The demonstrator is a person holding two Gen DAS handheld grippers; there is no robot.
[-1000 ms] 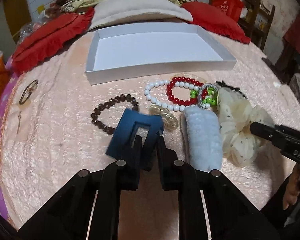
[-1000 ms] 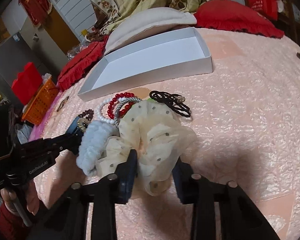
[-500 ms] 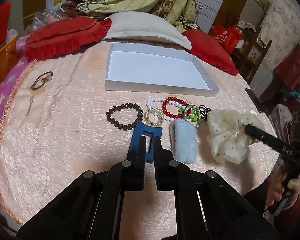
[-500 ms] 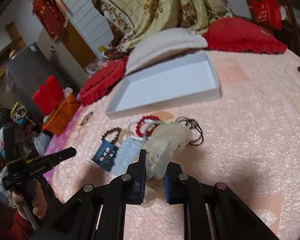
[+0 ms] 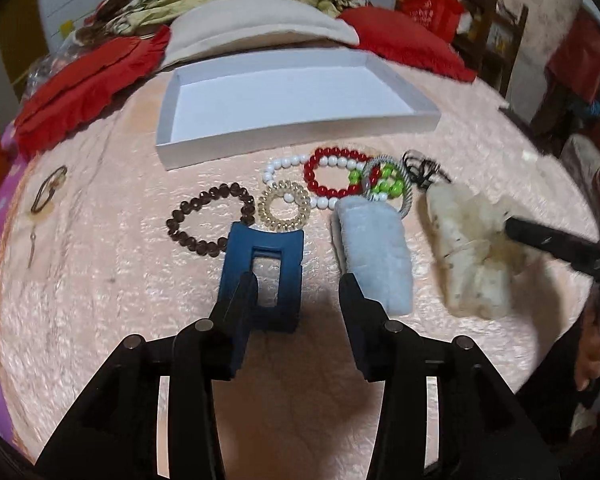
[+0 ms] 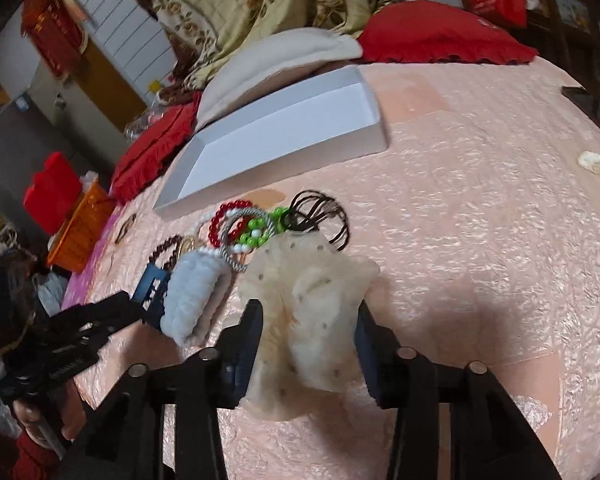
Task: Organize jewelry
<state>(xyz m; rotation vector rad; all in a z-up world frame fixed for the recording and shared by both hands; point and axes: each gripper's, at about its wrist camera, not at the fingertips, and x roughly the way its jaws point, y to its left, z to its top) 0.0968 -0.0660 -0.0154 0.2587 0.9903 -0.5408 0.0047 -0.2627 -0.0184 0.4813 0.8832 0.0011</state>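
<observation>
A dark blue claw clip [image 5: 278,264] lies flat on the pink bedspread between the jaws of my left gripper [image 5: 298,292], which are opening; the right pad stands clear of it. My right gripper [image 6: 308,320] is opening too, and a cream dotted scrunchie [image 6: 312,312] puffs out loosely between its fingers. A light blue fluffy scrunchie [image 5: 376,248] lies between the two. Behind them are a brown bead bracelet [image 5: 204,220], a gold coil tie [image 5: 284,204], white [image 5: 276,168], red [image 5: 332,176] and green [image 5: 384,184] bead bracelets and black hair ties [image 6: 320,216]. An empty white box [image 5: 292,92] stands farther back.
Red cushions [image 5: 88,80] and a cream pillow [image 5: 260,20] line the far edge behind the box. A metal hair ring [image 5: 48,192] lies at the left. An orange basket [image 6: 80,232] stands off the bed's left side. A dark flat object [image 6: 592,104] sits at the right edge.
Both pairs of jaws have spread apart. The blue clip, pinched and tilted before, now lies flat and free. The squeezed cream scrunchie has puffed out again. Both cameras came closer to the items.
</observation>
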